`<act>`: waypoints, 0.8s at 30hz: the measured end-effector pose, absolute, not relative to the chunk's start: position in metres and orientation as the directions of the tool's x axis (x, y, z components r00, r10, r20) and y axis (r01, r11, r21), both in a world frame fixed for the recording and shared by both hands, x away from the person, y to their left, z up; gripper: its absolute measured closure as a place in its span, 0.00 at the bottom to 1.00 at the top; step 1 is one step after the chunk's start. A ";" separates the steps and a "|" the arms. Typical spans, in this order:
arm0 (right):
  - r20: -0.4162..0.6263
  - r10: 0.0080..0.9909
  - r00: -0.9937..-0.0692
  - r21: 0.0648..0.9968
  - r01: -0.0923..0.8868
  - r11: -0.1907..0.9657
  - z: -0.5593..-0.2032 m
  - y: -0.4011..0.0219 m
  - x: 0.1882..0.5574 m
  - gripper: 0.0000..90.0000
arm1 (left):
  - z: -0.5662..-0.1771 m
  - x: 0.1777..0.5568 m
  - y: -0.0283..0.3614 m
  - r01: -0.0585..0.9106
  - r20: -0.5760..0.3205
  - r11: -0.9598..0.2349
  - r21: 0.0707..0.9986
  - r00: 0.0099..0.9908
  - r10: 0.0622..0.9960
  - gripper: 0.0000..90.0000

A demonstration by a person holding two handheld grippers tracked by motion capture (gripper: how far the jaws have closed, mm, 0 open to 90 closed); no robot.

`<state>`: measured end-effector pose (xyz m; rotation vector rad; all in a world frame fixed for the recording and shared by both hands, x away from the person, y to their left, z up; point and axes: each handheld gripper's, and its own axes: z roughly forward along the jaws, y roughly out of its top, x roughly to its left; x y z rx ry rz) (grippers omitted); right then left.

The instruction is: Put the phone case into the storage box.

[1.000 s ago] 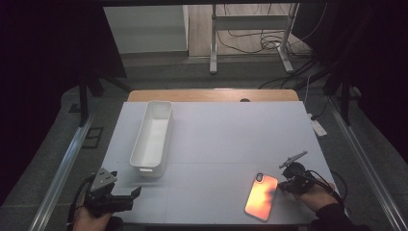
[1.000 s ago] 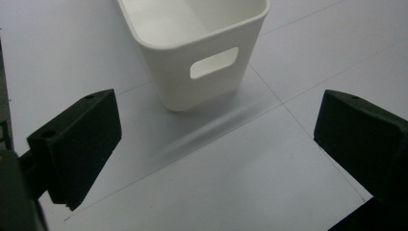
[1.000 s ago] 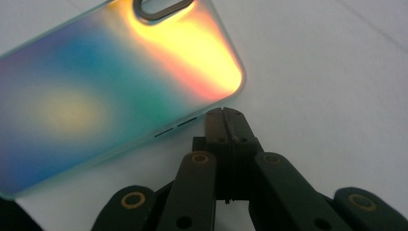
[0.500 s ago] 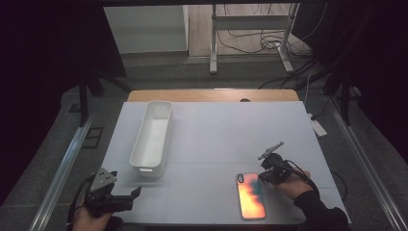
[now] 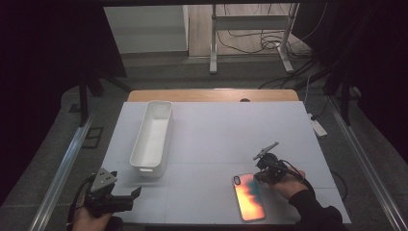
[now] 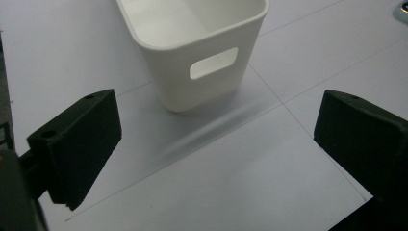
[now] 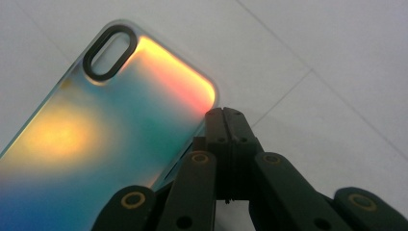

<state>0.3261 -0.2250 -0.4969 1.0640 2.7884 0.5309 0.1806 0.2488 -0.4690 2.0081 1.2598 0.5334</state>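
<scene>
The right gripper (image 5: 263, 169) has slid the phone case (image 5: 248, 196) leftward over the table (image 5: 216, 130). Its jaws are clenched together against the case's long edge — the right gripper view shows that contact. The left gripper (image 5: 126, 196) sits released. One white bin (image 5: 152, 135) stands farther off — bare table between.

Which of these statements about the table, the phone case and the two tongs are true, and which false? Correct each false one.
1. The right tongs are shut beside the edge of the phone case. True.
2. The phone case lies inside the white bin. False: it lies flat on the table, well apart from the bin.
3. The left tongs are open, holding nothing. True.
4. The bin is full of objects. False: what shows of its inside is bare.
</scene>
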 end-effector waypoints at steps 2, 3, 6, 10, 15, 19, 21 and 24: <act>0.022 0.665 -0.747 0.362 0.626 0.691 -0.497 -0.225 0.324 0.99 | -0.469 0.181 0.249 0.610 -0.020 -0.285 0.739 0.443 0.896 0.04; 0.030 0.662 -0.749 0.363 0.625 0.691 -0.497 -0.226 0.324 0.99 | -0.469 0.181 0.249 0.610 -0.019 -0.286 0.739 0.443 0.896 0.04; 0.030 0.659 -0.752 0.368 0.621 0.692 -0.498 -0.221 0.324 0.99 | -0.469 0.181 0.248 0.609 -0.016 -0.289 0.739 0.445 0.895 0.04; 0.028 0.647 -0.762 0.372 0.608 0.701 -0.498 -0.211 0.326 0.99 | -0.469 0.181 0.248 0.609 -0.017 -0.289 0.739 0.445 0.895 0.04; 0.024 0.627 -0.779 0.376 0.588 0.716 -0.499 -0.199 0.328 0.99 | -0.469 0.181 0.248 0.608 -0.017 -0.289 0.739 0.446 0.895 0.04; 0.017 0.608 -0.794 0.379 0.567 0.731 -0.500 -0.189 0.327 0.99 | -0.469 0.181 0.248 0.608 -0.015 -0.291 0.739 0.446 0.895 0.04; 0.017 0.603 -0.797 0.379 0.564 0.734 -0.500 -0.187 0.327 0.99 | -0.469 0.181 0.248 0.608 -0.015 -0.291 0.739 0.446 0.895 0.04; 0.012 0.597 -0.802 0.383 0.555 0.738 -0.500 -0.185 0.327 0.99 | -0.469 0.181 0.248 0.607 -0.014 -0.292 0.739 0.446 0.895 0.04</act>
